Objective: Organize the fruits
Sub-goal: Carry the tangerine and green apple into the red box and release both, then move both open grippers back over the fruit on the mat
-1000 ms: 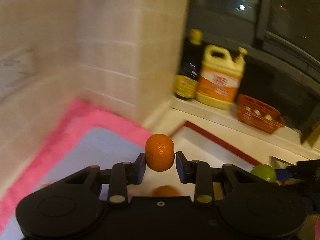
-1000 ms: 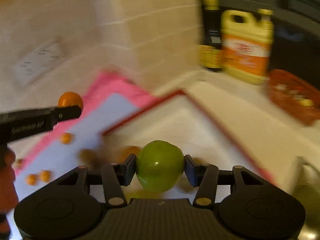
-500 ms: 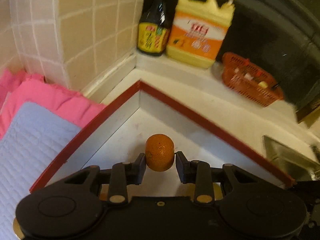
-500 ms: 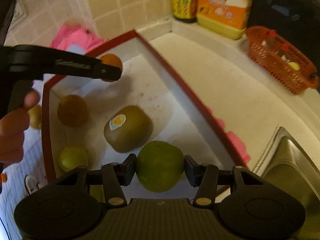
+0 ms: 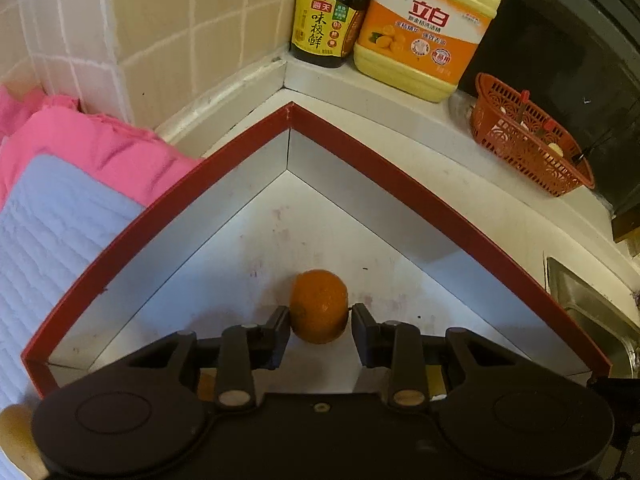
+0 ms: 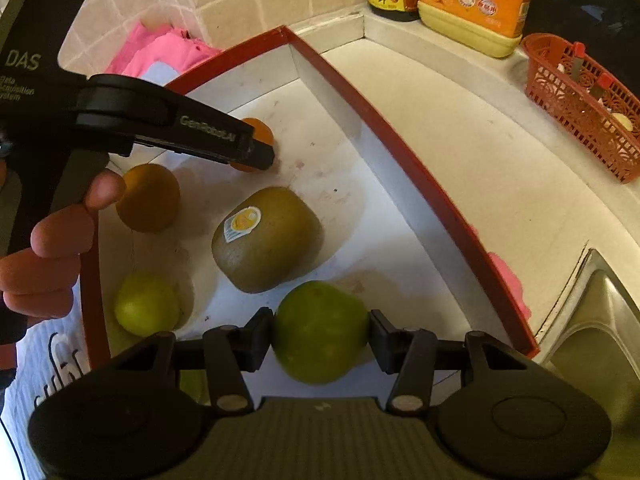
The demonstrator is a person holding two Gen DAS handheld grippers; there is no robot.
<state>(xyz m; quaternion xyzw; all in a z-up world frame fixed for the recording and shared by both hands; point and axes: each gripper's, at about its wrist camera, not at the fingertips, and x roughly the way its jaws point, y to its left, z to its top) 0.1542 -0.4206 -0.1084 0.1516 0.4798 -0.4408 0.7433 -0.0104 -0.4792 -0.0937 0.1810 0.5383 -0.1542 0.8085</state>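
A red-rimmed white box (image 5: 384, 168) lies on the counter. My left gripper (image 5: 319, 316) holds a small orange (image 5: 319, 304) low over the box floor; its right pad shows a slight gap, the left pad touches. In the right wrist view the left gripper (image 6: 256, 148) sits at the box's far part with the small orange (image 6: 260, 130) behind its fingers. My right gripper (image 6: 321, 334) is shut on a green fruit (image 6: 321, 330) over the box's near part. In the box lie a kiwi (image 6: 268, 238) with a sticker, another orange (image 6: 149, 198) and a yellow-green fruit (image 6: 146, 304).
A pink and pale-blue quilted cloth (image 5: 60, 200) lies left of the box. A soy sauce bottle (image 5: 326, 12), a yellow detergent jug (image 5: 428, 28) and a red basket (image 5: 528, 136) stand on the ledge behind. A steel sink (image 6: 592, 320) is at the right. Tiled wall at the left.
Both grippers moved from above the cloth to over the box and lowered into it with their fruits. The left gripper's right pad now stands slightly off the orange.
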